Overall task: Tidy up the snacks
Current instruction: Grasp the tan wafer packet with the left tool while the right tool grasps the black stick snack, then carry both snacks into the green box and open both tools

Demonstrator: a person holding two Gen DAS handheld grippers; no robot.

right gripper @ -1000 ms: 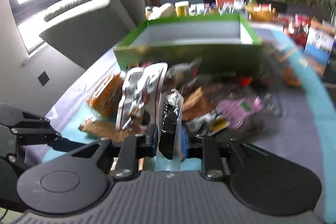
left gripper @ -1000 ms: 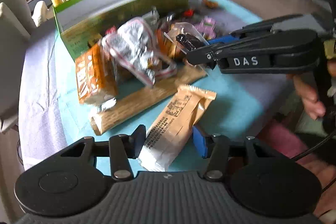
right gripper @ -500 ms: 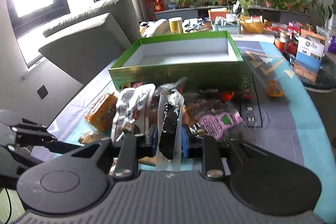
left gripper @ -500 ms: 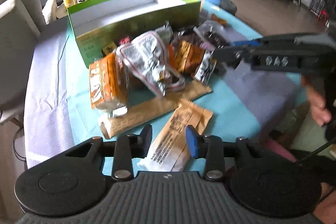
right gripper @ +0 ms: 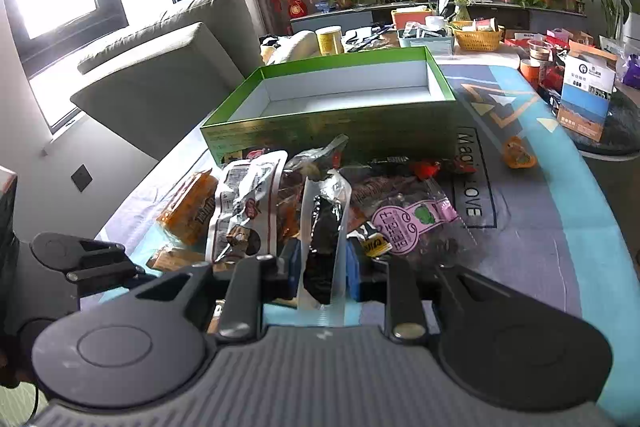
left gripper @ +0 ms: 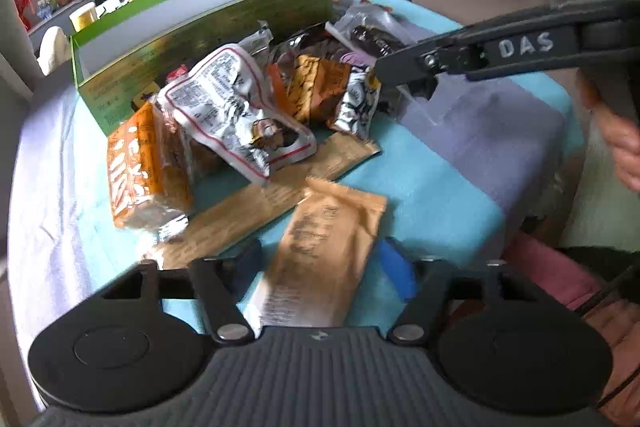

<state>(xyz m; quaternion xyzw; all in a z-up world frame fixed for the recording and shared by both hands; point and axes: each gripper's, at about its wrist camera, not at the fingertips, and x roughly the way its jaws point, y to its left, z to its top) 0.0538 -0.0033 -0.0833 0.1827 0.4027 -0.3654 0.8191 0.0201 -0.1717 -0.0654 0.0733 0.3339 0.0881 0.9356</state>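
A pile of snack packets lies on the table in front of an open green box [left gripper: 208,23], which also shows in the right wrist view [right gripper: 344,95]. My right gripper [right gripper: 322,259] is shut on a clear packet with dark contents [right gripper: 324,227] and holds it above the pile; it also shows in the left wrist view [left gripper: 404,83]. My left gripper [left gripper: 324,267] is open, its blue pads on either side of a tan packet [left gripper: 324,247] lying flat. A white-and-red packet [left gripper: 236,107] and an orange packet [left gripper: 140,167] lie in the pile.
A long brown packet [left gripper: 260,207] lies under the pile. A pink packet [right gripper: 412,223] and an orange jelly cup [right gripper: 518,155] lie to the right. A white-and-blue carton [right gripper: 586,99] stands at the far right. A grey sofa [right gripper: 160,75] is to the left.
My right gripper has lifted the clear dark packet higher above the pile. My left gripper has opened wider around the tan packet.
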